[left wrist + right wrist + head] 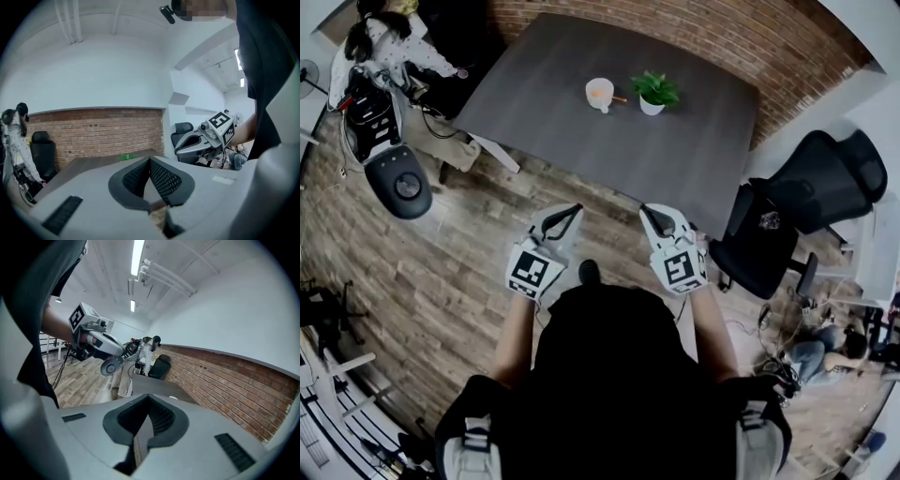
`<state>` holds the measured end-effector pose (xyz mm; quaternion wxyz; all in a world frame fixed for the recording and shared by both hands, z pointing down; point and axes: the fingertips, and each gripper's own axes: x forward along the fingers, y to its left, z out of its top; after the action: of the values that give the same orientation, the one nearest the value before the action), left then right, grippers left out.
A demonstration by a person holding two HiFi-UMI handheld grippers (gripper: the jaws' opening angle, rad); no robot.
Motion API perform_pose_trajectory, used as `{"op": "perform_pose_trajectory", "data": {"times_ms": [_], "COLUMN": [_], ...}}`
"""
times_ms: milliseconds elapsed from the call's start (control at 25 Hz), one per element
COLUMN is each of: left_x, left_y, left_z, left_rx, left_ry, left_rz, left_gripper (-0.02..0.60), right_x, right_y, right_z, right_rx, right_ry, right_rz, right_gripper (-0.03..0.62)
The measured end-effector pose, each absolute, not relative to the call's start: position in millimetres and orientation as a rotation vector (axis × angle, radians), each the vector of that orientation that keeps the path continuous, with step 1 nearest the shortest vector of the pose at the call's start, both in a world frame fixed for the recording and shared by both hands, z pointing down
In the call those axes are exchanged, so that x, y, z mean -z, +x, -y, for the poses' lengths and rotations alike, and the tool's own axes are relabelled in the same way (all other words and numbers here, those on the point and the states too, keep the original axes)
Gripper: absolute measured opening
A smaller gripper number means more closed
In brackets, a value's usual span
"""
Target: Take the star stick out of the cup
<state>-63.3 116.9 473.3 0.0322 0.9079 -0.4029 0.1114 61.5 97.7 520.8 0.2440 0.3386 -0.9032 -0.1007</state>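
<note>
A white cup (pixel 599 94) stands near the far middle of the dark grey table (pixel 581 141), with the orange star stick (pixel 618 98) poking out of it to the right. Both grippers hang in front of the person's chest over the wooden floor, well short of the table. My left gripper (pixel 572 210) is shut and holds nothing, its jaws (pixel 150 160) meeting at the tips. The same goes for my right gripper (pixel 645 210), whose jaws (pixel 149 398) are closed and empty. Each gripper view shows the other gripper off to one side.
A small green plant (pixel 655 91) in a white pot stands just right of the cup. A black office chair (pixel 792 220) sits off the table's right end. Equipment and cables (pixel 389 155) lie on the floor to the left. A brick wall (pixel 722 37) runs behind the table.
</note>
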Motion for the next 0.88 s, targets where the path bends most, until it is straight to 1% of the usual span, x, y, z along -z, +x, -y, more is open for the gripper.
{"op": "perform_pose_trajectory", "data": {"times_ms": [520, 880], "left_x": [-477, -485], "left_y": [-100, -123], "left_z": [-88, -87], "left_rx": [-0.352, -0.341], "left_ry": [2.847, 2.818], "left_rz": [1.168, 1.196], "left_gripper": [0.002, 0.002], "right_x": [-530, -539], "right_y": [30, 13], "right_z": [-77, -75], "right_rx": [0.237, 0.232], "right_ry": [1.027, 1.003], "right_rz": [2.428, 2.417], "right_gripper": [-0.002, -0.001]}}
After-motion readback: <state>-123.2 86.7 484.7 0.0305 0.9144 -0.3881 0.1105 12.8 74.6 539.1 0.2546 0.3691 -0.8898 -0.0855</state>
